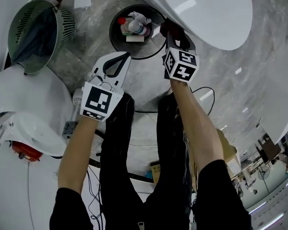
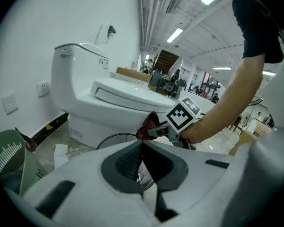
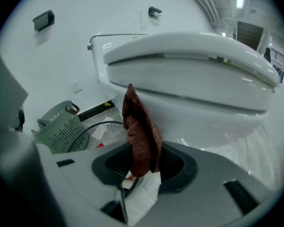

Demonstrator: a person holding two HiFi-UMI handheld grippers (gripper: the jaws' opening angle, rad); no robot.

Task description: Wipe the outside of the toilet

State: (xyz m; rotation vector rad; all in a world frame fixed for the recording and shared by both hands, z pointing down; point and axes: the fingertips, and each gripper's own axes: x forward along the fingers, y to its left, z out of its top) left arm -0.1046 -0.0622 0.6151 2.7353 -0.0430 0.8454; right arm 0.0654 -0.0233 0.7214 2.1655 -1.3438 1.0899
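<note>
Left gripper (image 2: 142, 148) pinched together, nothing in it. Right gripper (image 3: 141, 167) clamps the lower end of a dark red cloth (image 3: 139, 126). The cloth stands upright, long axis vertical, tip pointing up, just before the toilet (image 3: 194, 86) bowl's outer edge.

Toilet (image 3: 194, 74): white, hard, ceramic-looking, high gloss, with ceiling lights mirrored along lid and bowl. Cloth (image 3: 141, 131) in the right gripper (image 3: 143, 157): dark red-brown fabric, nubbly pile, matt. Shells of right gripper and left gripper (image 2: 142, 148): white plastic, smooth, dull sheen. Left gripper's pads (image 2: 125, 162): dark grey, rubbery look, finely ribbed on one face. Marker cube (image 1: 181, 64): flat matt black-and-white print. Floor (image 1: 91, 30): grey, veined like stone, polished, faint glare. Bin (image 1: 116, 44): thin black wire, mesh sides. Basket (image 1: 65, 25): pale green plastic, slotted wall, satin finish. Trousers (image 1: 117, 176): black cloth, matt.
</note>
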